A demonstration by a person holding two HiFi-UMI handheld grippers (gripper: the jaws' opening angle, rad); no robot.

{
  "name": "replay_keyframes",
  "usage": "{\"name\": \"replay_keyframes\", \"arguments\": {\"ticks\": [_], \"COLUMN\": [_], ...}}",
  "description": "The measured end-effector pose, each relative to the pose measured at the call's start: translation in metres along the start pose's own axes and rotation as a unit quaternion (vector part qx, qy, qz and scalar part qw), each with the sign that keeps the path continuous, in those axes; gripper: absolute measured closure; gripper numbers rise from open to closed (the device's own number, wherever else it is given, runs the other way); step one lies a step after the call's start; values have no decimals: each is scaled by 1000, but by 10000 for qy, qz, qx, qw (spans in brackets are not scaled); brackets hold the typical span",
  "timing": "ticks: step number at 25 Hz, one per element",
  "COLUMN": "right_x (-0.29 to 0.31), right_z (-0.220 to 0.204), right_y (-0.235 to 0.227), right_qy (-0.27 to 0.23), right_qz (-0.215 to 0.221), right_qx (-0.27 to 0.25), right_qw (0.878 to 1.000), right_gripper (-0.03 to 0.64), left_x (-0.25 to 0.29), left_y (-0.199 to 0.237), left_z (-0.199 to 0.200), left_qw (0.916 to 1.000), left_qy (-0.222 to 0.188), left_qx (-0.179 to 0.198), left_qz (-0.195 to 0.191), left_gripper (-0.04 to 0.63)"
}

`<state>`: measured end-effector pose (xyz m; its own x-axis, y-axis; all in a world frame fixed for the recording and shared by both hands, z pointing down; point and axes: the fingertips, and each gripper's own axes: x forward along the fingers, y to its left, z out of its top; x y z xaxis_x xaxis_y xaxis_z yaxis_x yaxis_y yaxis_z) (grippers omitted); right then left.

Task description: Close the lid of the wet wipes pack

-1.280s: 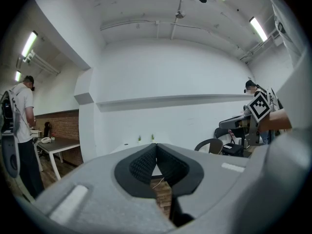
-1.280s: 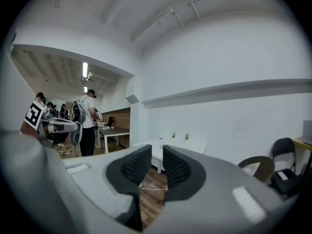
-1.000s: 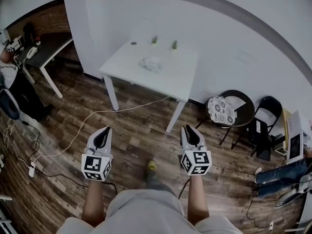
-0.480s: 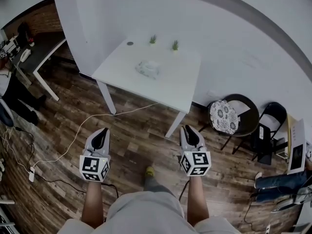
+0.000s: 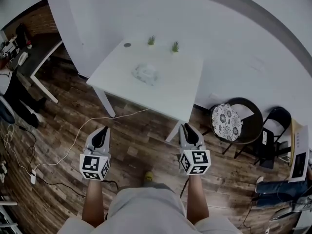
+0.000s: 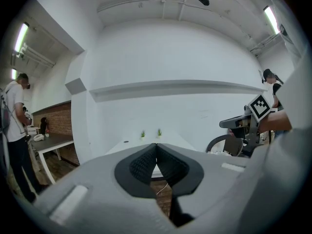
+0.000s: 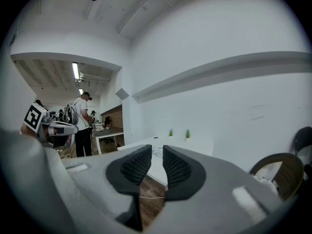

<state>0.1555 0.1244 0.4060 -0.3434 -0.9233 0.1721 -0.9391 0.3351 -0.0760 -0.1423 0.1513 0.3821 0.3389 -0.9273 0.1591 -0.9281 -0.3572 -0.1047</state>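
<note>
The wet wipes pack [image 5: 145, 74] lies near the middle of a white table [image 5: 180, 89] that stands against the wall, well ahead of me. Both grippers hang over the wooden floor, short of the table and apart from the pack. My left gripper [image 5: 101, 136] [image 6: 156, 145] has its jaws closed tip to tip with nothing between them. My right gripper [image 5: 187, 133] [image 7: 157, 147] shows a narrow gap between its jaws and holds nothing. The table [image 7: 195, 143] appears beyond the right jaws. Whether the pack's lid is up is too small to tell.
Two small potted plants [image 5: 151, 40] [image 5: 175, 46] and a dark round item [image 5: 127, 45] sit at the table's far edge. A round chair with a patterned cushion [image 5: 223, 119] and a folding chair [image 5: 274, 128] stand right. A white cable [image 5: 87, 126] crosses the floor. A desk [image 5: 34, 57] and a person [image 6: 14, 130] are left.
The table and pack have drawn nearer and larger in the head view as I step forward. Both grippers keep the same pose and jaw state.
</note>
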Motion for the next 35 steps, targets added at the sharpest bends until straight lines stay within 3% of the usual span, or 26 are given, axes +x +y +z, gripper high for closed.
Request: {"name": "replay_keyframes", "arguments": {"ticks": [19, 28, 35], "right_x": [105, 185, 267], "right_z": [5, 5, 21], "right_y": [-28, -46, -49], "right_qy": [-6, 334, 452], "right_qz": [227, -75, -304], "right_qx": [80, -60, -9], "right_qw": [9997, 9994, 9985], "right_gripper": [555, 555, 555], "left_x": [102, 202, 283], "left_y": [34, 74, 128], "left_z": [10, -6, -6], "left_qw": [9998, 9989, 9969], "left_qy": [37, 131, 257], "left_qx": [209, -46, -221], "left_qz": [6, -441, -711], "left_gripper": [587, 588, 588]}}
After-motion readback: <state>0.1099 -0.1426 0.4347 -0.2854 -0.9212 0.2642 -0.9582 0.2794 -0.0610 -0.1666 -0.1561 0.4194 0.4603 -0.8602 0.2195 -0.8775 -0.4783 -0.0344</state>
